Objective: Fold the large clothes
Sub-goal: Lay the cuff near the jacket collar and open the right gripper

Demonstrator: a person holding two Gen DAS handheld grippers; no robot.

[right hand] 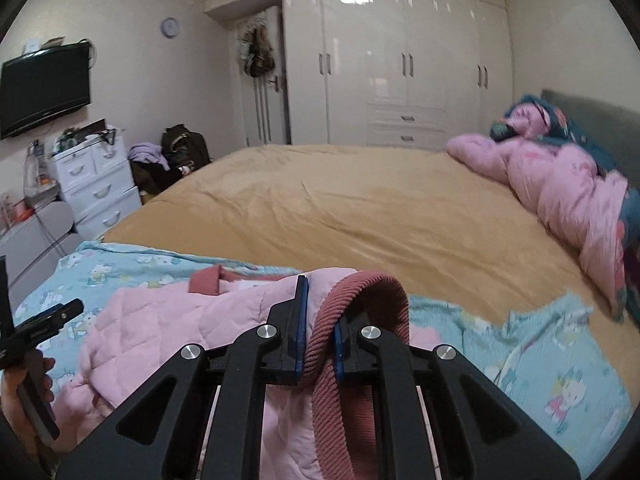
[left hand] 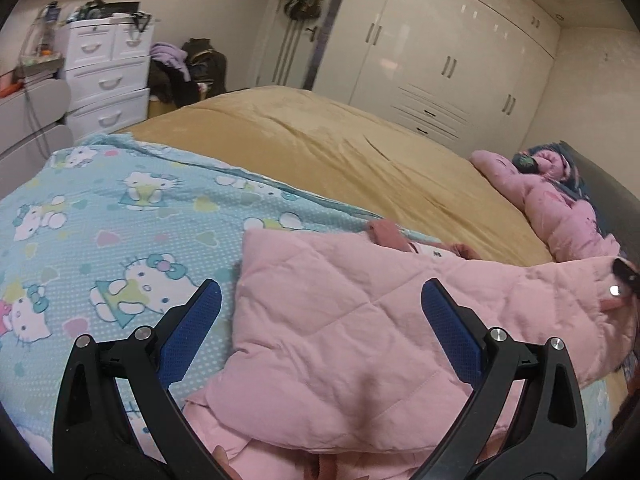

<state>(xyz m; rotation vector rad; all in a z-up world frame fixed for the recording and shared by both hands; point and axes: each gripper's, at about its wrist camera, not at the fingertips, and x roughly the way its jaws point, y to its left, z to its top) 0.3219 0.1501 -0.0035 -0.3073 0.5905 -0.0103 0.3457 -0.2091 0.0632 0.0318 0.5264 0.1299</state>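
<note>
Here we see our right gripper (right hand: pixel 320 344) clamped on the ribbed dark-pink cuff (right hand: pixel 360 292) of the pink quilted jacket (left hand: pixel 340 320), which loops up between its blue pads. Our left gripper (left hand: pixel 320 316) has its jaws wide apart, and the jacket lies between and under them without touching the pads. Beneath the jacket is a light blue cartoon sheet (left hand: pixel 120 208). Beyond both grippers the tan bed cover (right hand: pixel 340 208) spreads out, and far to the right a second pink garment (right hand: pixel 560 192) rests near the headboard (right hand: pixel 600 120).
</note>
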